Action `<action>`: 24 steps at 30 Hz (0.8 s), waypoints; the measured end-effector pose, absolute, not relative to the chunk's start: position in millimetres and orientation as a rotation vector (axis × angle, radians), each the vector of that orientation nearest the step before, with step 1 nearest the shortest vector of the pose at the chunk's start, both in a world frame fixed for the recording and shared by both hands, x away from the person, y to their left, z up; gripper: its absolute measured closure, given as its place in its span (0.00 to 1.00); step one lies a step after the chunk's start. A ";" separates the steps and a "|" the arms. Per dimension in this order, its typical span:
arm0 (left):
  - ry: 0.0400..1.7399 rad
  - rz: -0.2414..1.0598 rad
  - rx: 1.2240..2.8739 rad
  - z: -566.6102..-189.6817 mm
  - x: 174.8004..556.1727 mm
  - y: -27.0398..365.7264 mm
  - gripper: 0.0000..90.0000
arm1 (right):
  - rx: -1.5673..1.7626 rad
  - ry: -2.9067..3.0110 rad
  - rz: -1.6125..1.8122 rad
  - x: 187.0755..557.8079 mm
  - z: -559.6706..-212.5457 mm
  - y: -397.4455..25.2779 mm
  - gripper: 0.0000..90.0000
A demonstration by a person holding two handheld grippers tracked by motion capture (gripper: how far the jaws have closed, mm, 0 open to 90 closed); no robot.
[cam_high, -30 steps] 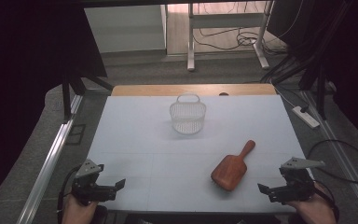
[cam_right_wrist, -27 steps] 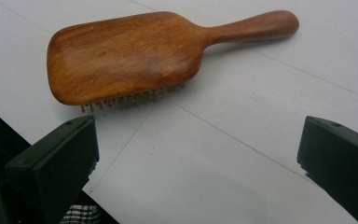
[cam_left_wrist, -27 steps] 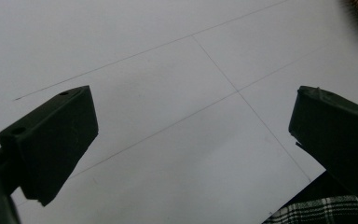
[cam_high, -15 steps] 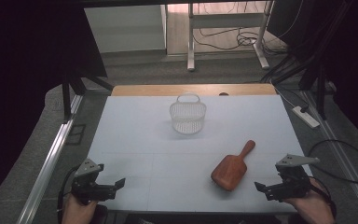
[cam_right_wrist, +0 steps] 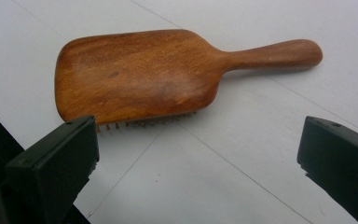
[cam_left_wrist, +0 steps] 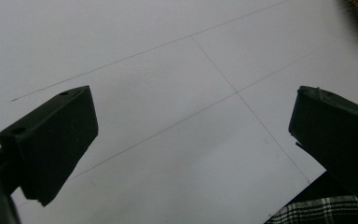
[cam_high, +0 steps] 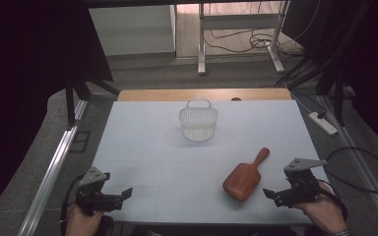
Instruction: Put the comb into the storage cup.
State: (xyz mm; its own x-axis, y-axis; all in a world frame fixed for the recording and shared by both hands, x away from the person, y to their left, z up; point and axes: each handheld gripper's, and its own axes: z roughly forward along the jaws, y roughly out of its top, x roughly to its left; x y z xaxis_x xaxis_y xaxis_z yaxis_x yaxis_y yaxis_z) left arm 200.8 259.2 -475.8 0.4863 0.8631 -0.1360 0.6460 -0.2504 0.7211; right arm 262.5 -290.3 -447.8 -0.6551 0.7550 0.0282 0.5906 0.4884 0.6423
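Note:
A wooden paddle hairbrush point(cam_high: 243, 177) lies bristles down on the white table point(cam_high: 152, 147), right of centre, with its handle pointing away to the upper right. My right gripper point(cam_high: 271, 195) stands open just right of the brush head, near the front edge. In the right gripper view the brush point(cam_right_wrist: 144, 74) lies just ahead of the open jaws point(cam_right_wrist: 196, 154), which hold nothing. My left gripper point(cam_high: 126, 193) is open at the front left corner, over bare table point(cam_left_wrist: 168, 70), with nothing between its jaws point(cam_left_wrist: 191, 140). A white wire basket point(cam_high: 198, 121) stands upright toward the far middle.
A wooden strip point(cam_high: 177, 94) runs along the table's far edge. Metal rails point(cam_high: 54, 167) flank the table on the left, and a power strip point(cam_high: 322, 123) and cables lie on the floor to the right. A plaid sleeve point(cam_left_wrist: 326, 212) shows below the left jaws.
My right gripper has shifted left, closer to the brush head. The left gripper, brush and basket have stayed put.

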 end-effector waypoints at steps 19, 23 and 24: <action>1.240 0.370 1.992 -475.8 200.9 259.0 0.01 | 1.140 2.498 0.968 278.1 -442.0 -275.2 0.00; 1.239 0.369 1.994 -475.7 200.9 259.0 0.01 | 1.143 2.504 0.973 281.0 -441.0 -270.9 0.00; 1.240 0.368 1.993 -475.7 200.9 259.0 0.01 | 1.134 2.508 0.969 282.4 -440.7 -269.1 0.00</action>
State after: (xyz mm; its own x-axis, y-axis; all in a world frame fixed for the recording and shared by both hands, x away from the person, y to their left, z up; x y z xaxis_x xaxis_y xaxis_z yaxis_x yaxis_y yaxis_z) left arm 200.9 259.0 -475.7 0.4901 0.8607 -0.1377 0.6459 -0.2526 0.7204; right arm 282.4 -269.1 -440.7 -0.6769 0.7332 0.0644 0.5860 0.4838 0.6500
